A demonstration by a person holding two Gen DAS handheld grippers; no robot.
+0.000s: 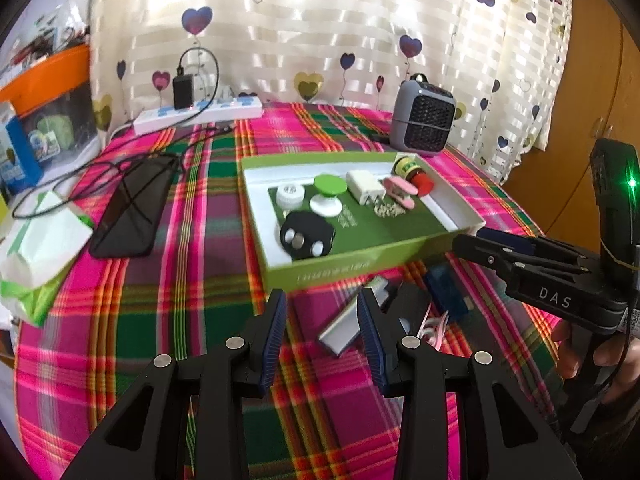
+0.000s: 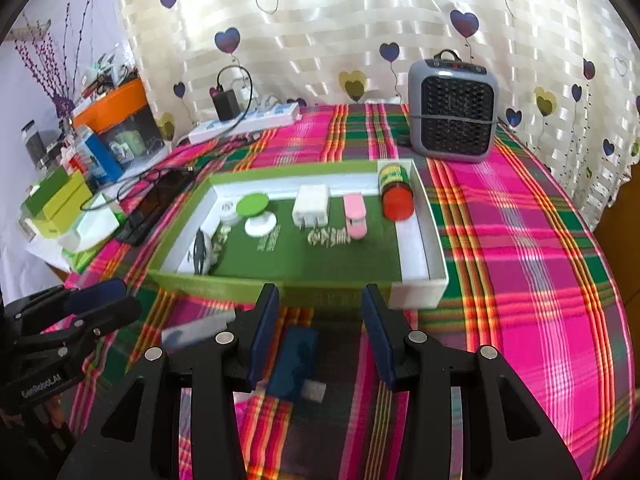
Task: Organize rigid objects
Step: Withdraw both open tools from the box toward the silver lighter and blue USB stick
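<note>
Your left gripper [image 1: 322, 334] and right gripper [image 2: 320, 334] both hover with jaws apart and nothing between the pads, just in front of the green tray [image 2: 276, 292] on the plaid cloth [image 2: 520, 280]. The tray holds a white charger [image 2: 310, 204], a pink stapler [image 2: 355, 216] and a red-capped jar [image 2: 396, 192]. On the cloth near your grippers lie a silver bar [image 1: 346, 324] and a blue block [image 2: 294, 362].

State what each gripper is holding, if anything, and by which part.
Nothing is held. The left gripper and the right gripper both have open, empty fingers.
</note>
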